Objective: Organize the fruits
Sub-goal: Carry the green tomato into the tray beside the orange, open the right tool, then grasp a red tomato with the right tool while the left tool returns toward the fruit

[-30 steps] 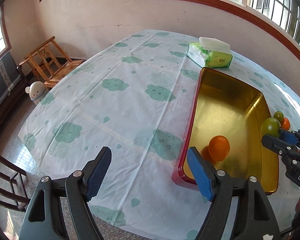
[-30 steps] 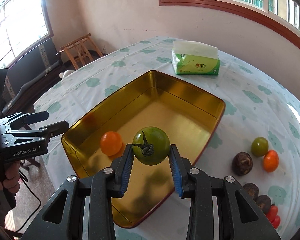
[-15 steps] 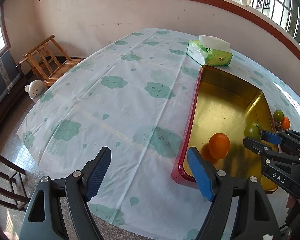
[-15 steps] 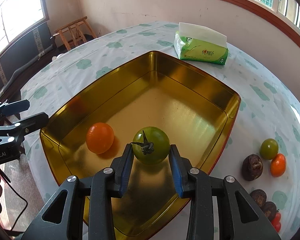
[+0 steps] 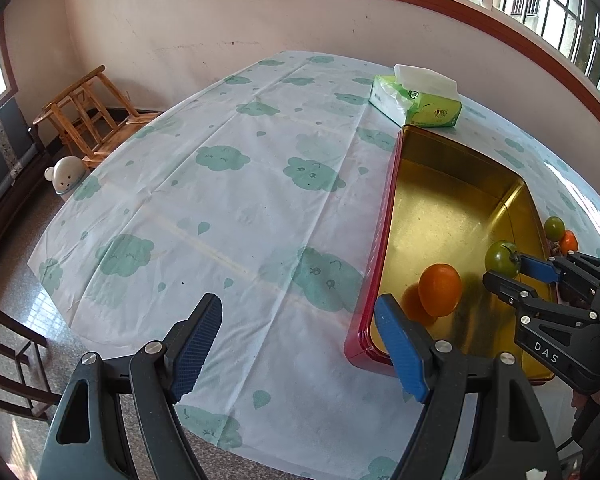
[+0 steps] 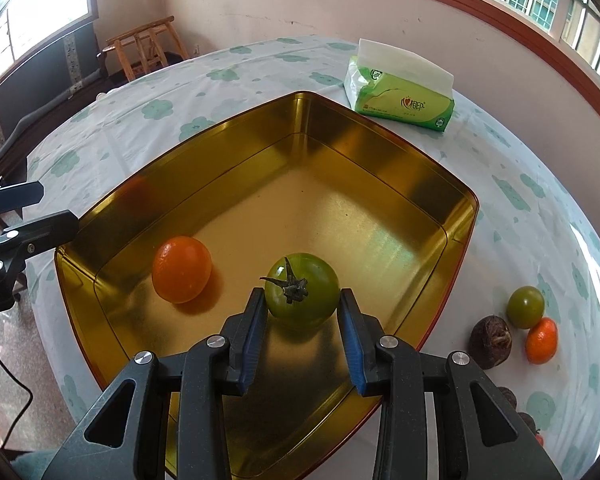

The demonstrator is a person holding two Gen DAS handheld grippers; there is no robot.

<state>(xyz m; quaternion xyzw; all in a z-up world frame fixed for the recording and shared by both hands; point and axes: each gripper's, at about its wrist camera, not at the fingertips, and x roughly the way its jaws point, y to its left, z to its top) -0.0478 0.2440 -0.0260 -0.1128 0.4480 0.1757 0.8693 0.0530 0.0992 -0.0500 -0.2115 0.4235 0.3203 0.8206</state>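
Left gripper (image 5: 298, 344): jaws stand wide apart, nothing between the blue pads. It hangs over the table edge, above the cloud-print tablecloth (image 5: 228, 208); its right pad overlaps the near corner of the tray in the left wrist view. In the right wrist view it enters from the left edge, just beside the tray's left corner.

Tray (image 6: 400, 184): rectangular tin, gold inside, red outside, flat on the tablecloth. Inside, left part of the floor: one orange mandarin (image 6: 182, 269), resting on the bottom, apart from the walls.

Right gripper (image 6: 303, 316): jaws clamped on a green tomato (image 6: 304, 290), one blue pad on each flank, dried stem facing the camera. The tomato is over the tray floor, to the right of the mandarin and not touching it. A dark shadow lies on the gold floor right beneath it; whether it touches the bottom, cannot tell. In the left wrist view the same gripper comes in from the right, over the tray's far wall, tomato at its tip.

Tissue pack (image 6: 402, 92): green and white, a sheet standing up from the top, on the cloth just beyond the tray's far corner.

Right of the tray, on the cloth: a dark brown rough-skinned fruit (image 6: 491, 342), kind not clear; behind it a second green tomato (image 6: 525, 306); touching that, a small orange mandarin (image 6: 542, 340). Nearer the camera at the right edge, more dark fruit (image 6: 508, 398) and a bit of red, mostly hidden by the gripper body.

Background, left: wooden chair (image 5: 88, 116) by the wall.
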